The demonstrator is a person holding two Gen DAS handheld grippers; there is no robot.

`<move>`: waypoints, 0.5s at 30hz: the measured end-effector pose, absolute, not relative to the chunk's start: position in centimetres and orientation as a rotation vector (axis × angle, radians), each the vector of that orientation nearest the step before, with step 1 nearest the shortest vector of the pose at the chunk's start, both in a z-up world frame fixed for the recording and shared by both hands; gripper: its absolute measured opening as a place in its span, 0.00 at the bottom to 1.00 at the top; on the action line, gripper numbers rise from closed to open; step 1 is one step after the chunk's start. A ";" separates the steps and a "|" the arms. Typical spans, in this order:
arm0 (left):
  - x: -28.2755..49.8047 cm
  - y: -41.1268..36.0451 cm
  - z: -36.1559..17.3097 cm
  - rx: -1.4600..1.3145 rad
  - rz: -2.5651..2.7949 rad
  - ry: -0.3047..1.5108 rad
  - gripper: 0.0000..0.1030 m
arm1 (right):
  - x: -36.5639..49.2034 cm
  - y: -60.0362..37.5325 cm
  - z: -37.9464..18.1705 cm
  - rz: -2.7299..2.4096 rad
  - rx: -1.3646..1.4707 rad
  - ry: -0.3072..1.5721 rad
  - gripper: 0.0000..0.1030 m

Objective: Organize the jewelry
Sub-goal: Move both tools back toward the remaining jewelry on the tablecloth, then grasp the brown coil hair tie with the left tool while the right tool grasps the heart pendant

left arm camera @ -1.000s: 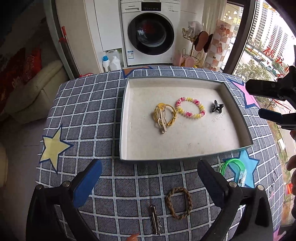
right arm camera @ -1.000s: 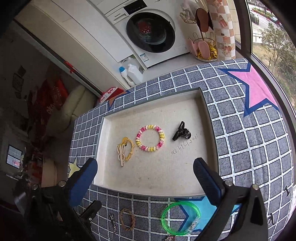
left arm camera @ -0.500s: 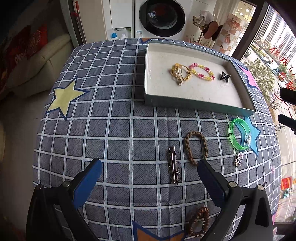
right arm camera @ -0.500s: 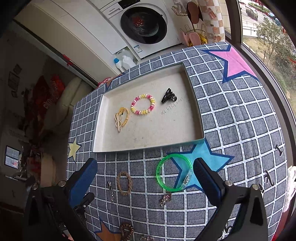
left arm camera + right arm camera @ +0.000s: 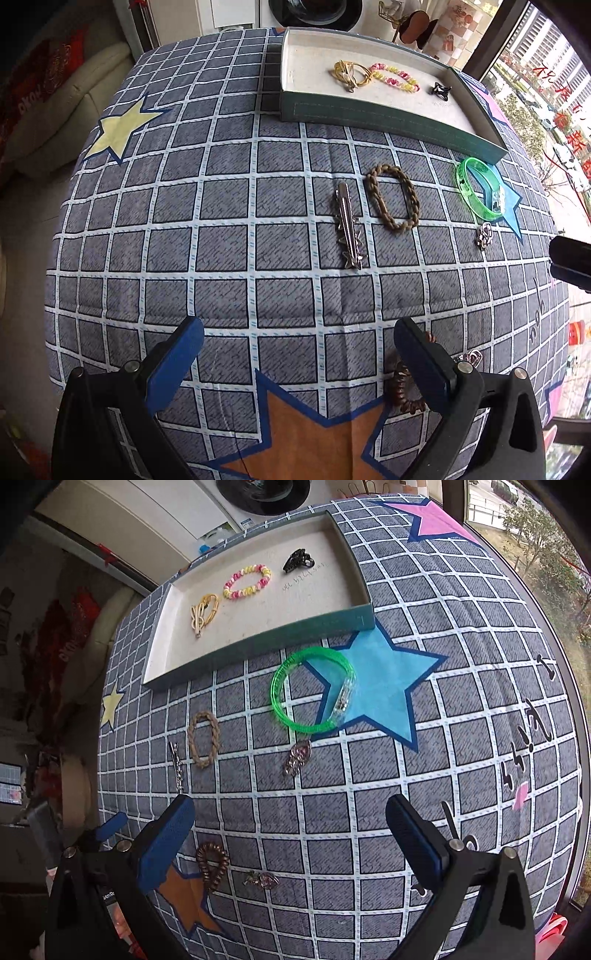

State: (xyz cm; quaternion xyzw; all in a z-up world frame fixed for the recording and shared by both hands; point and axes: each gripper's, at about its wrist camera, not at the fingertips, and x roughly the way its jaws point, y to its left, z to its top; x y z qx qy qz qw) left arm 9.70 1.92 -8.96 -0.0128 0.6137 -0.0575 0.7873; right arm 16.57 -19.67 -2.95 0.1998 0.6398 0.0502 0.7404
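Both grippers gape empty above the green bangle (image 5: 313, 690) and silver clip (image 5: 348, 225)

Covering the table: a grey checked tablecloth (image 5: 229, 206) printed with a yellow star (image 5: 122, 127), an orange star (image 5: 314, 439), a blue star (image 5: 380, 679) and a pink star (image 5: 436, 518). Standing beyond: a washing machine (image 5: 264, 491), a cream sofa (image 5: 55, 107).

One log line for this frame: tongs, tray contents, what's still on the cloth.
left tongs open, empty | right tongs open, empty | tray: three pieces | cloth: green bangle, braided band, clip, others
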 end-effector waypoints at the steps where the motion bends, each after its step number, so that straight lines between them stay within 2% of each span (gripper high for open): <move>1: 9.4 1.8 -9.1 -0.027 -0.137 1.326 1.00 | 16.0 -19.3 -3.3 0.114 0.426 1.418 1.00; 15: 7.2 -1.5 -10.5 0.091 -0.292 1.344 1.00 | 10.5 -15.2 -5.3 0.225 0.150 1.461 1.00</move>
